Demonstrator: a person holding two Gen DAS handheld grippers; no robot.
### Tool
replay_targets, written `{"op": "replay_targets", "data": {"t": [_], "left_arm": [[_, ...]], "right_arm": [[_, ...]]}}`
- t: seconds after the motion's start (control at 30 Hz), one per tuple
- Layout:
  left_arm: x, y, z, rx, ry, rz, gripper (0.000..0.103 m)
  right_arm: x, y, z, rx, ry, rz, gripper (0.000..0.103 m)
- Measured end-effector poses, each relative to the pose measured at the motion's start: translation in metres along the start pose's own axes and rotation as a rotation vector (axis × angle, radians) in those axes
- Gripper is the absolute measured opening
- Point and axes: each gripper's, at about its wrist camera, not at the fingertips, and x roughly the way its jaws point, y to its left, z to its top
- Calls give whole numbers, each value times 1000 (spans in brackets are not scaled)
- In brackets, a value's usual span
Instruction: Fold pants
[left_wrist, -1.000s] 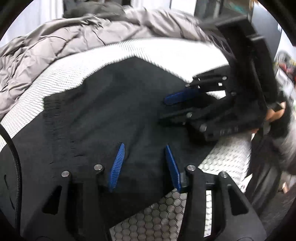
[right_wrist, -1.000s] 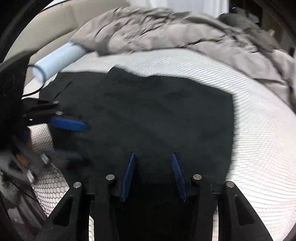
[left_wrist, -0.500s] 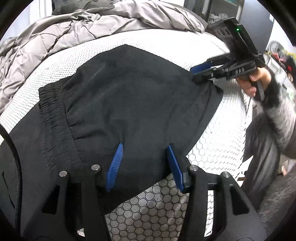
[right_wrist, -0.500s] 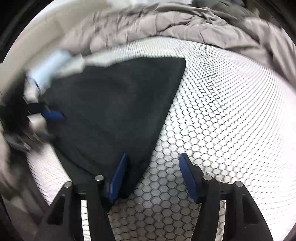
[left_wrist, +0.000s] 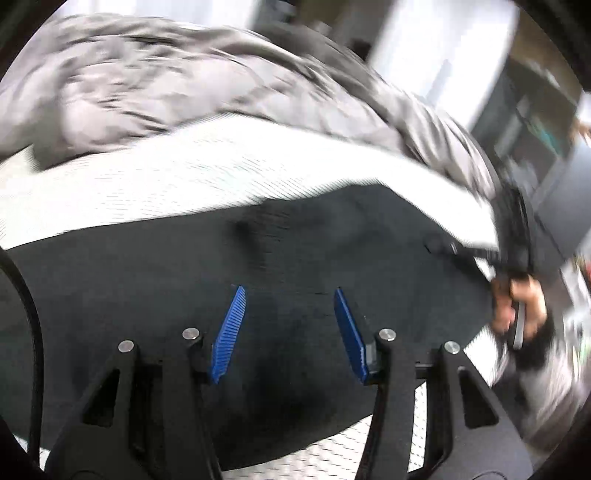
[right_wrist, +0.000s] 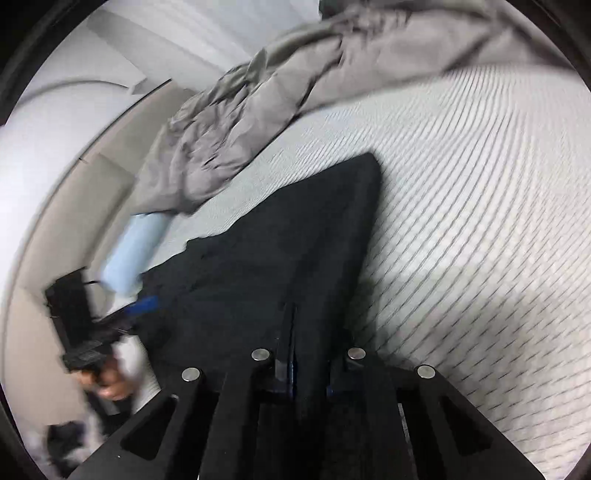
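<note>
The white bed mattress with a hexagon-quilted cover (right_wrist: 480, 206) fills most of both views, with a rumpled grey duvet (left_wrist: 155, 85) bunched along its far side and a pale blue cylindrical bolster (right_wrist: 135, 254) lying at the duvet's near end. Spread on the mattress are the black fabric pants (left_wrist: 184, 280), lying mostly flat but drawn up into a taut peak toward the right wrist camera, their far corner (right_wrist: 365, 166) resting on the cover. The left claw (left_wrist: 288, 328) hovers over the cloth near its edge with its blue ribbed pads apart and nothing between them. The right claw (right_wrist: 308, 369) has its pads together, pinched on an edge of the pants that runs up between them. Both views are smeared by motion. The step in hand looks like gripping the edges for a fold: one side is taken, the other not yet. The next move likely calls for the left claw to drop onto the near hem and close, so both edges can travel over evenly.
</note>
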Motion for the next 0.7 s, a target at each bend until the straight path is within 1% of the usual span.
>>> {"op": "replay_targets", "data": {"t": [0.03,0.07,0.1,0.13,0.17,0.23,0.27,0.3,0.33,0.37,0.43,0.53,0.57,0.6,0.67,0.7], "left_arm": [[-6,13,1,-45,-24,22,47],[-11,26,2,-91,-43,50,48],[-16,38,3,-133,-50,82,48],[-19,50,3,-170,-52,113,48],[-27,65,2,-233,-52,151,48],[-43,85,-1,-323,-48,184,48],[-50,93,-4,-346,-53,195,48],[-59,100,-8,-357,-64,210,51],[-67,106,-12,-363,-71,240,52],[-77,113,-18,-377,-73,280,53],[-92,126,-28,-413,-62,320,53],[-115,154,-52,-527,-25,387,52],[-123,165,-62,-574,-14,396,52],[-128,173,-72,-607,-2,387,52],[-126,189,-82,-673,43,377,52],[-122,193,-87,-687,54,362,52]], "right_arm": [[-3,3,2,-29,-12,-69,24],[3,5,2,-59,-5,-166,36],[11,8,3,-81,26,-238,52],[15,8,3,-88,38,-278,54],[14,7,3,-80,24,-284,54],[3,7,2,-50,-25,-296,54],[-4,8,2,-40,-53,-278,55],[-16,7,3,-38,-68,-254,61],[-19,9,4,-39,-79,-239,66],[-23,9,1,-37,-96,-236,67],[-23,11,0,-37,-100,-230,67],[-26,8,-13,-30,-77,-228,67],[-30,8,-20,-31,-71,-226,67],[-44,-5,-28,-30,-71,-225,67],[-45,2,-33,-35,-79,-230,67],[-47,5,-37,-37,-85,-227,67]]}}
